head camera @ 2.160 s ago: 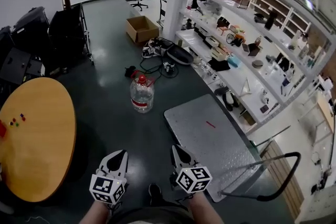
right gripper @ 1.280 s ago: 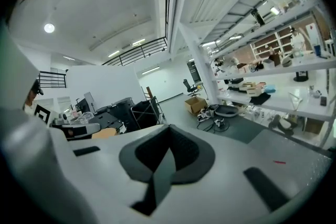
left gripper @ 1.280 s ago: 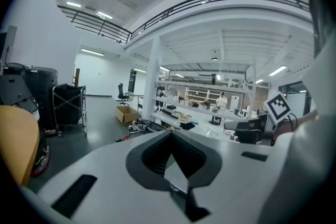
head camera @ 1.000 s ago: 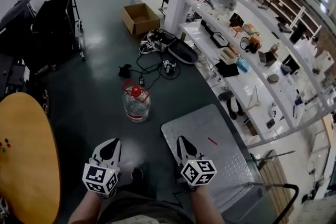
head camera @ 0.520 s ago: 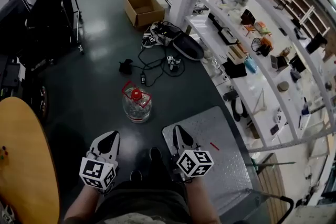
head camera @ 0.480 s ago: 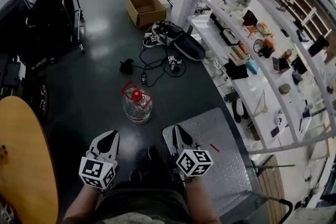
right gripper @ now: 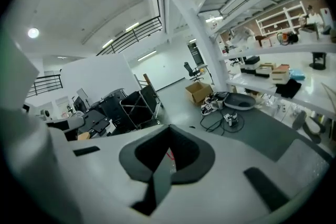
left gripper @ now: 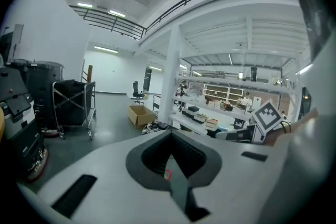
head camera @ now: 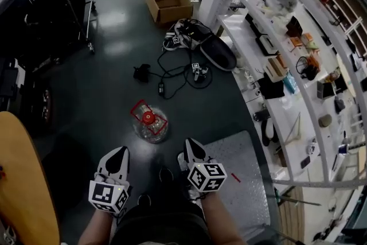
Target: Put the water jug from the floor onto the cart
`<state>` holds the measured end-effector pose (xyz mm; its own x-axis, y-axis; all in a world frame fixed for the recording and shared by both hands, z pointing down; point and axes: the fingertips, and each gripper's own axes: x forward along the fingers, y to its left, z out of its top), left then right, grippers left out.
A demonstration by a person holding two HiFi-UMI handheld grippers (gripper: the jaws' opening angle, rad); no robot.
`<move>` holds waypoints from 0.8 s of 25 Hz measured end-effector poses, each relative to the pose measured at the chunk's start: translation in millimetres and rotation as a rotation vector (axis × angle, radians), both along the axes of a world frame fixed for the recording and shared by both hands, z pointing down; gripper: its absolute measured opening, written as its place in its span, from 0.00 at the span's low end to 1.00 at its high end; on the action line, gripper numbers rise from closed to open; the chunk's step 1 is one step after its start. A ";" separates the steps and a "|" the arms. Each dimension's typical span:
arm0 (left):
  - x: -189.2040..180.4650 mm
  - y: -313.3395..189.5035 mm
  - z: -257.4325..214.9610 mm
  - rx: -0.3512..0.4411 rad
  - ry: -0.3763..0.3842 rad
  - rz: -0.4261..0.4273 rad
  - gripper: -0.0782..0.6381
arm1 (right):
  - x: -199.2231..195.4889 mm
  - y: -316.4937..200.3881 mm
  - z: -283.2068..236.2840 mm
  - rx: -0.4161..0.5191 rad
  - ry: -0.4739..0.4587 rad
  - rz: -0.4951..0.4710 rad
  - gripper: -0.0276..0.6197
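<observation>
The clear water jug (head camera: pixel 150 126) with a red cap and red handle stands on the dark floor, a short way ahead of both grippers and between them. The cart's grey metal deck (head camera: pixel 243 166) lies low on the floor to the right of the jug. My left gripper (head camera: pixel 120 152) hangs short of the jug and to its left, jaws shut on nothing. My right gripper (head camera: pixel 190 144) is just right of the jug, over the deck's near corner, shut and empty. In the left gripper view (left gripper: pixel 170 132) and the right gripper view (right gripper: pixel 169 127) the jaws meet in a point.
Cables and small devices (head camera: pixel 182 69) sprawl on the floor beyond the jug, with a dark bag (head camera: pixel 217 56) and a cardboard box (head camera: pixel 168 3) farther on. White shelving (head camera: pixel 287 49) lines the right. A round wooden table (head camera: pixel 23 181) is at the left, and black bins (head camera: pixel 51 3) at the far left.
The view has closed in on the jug, which now sits nearer to both grippers. Both grippers advanced and dropped a little, staying shut. The cart deck slid lower right.
</observation>
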<state>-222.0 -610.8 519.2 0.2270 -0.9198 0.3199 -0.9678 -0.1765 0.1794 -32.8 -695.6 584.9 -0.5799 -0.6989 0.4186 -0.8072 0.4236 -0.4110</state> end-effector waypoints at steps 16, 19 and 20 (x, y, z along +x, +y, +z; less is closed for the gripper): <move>-19.6 -75.9 137.8 -0.087 -0.027 -0.087 0.12 | -66.3 -73.5 186.6 -0.215 0.055 -0.103 0.04; -15.3 -79.4 167.8 -0.125 -0.020 -0.086 0.12 | -70.3 -73.8 223.3 -0.260 0.087 -0.119 0.10; -15.3 -80.0 177.3 -0.138 -0.019 -0.084 0.12 | -72.6 -73.4 235.0 -0.271 0.102 -0.125 0.12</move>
<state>-237.3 -690.8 696.5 0.1441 -0.8823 0.4481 -0.9815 -0.0699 0.1782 -105.4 -769.0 819.9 -0.6001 -0.4796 0.6402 -0.7984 0.4082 -0.4426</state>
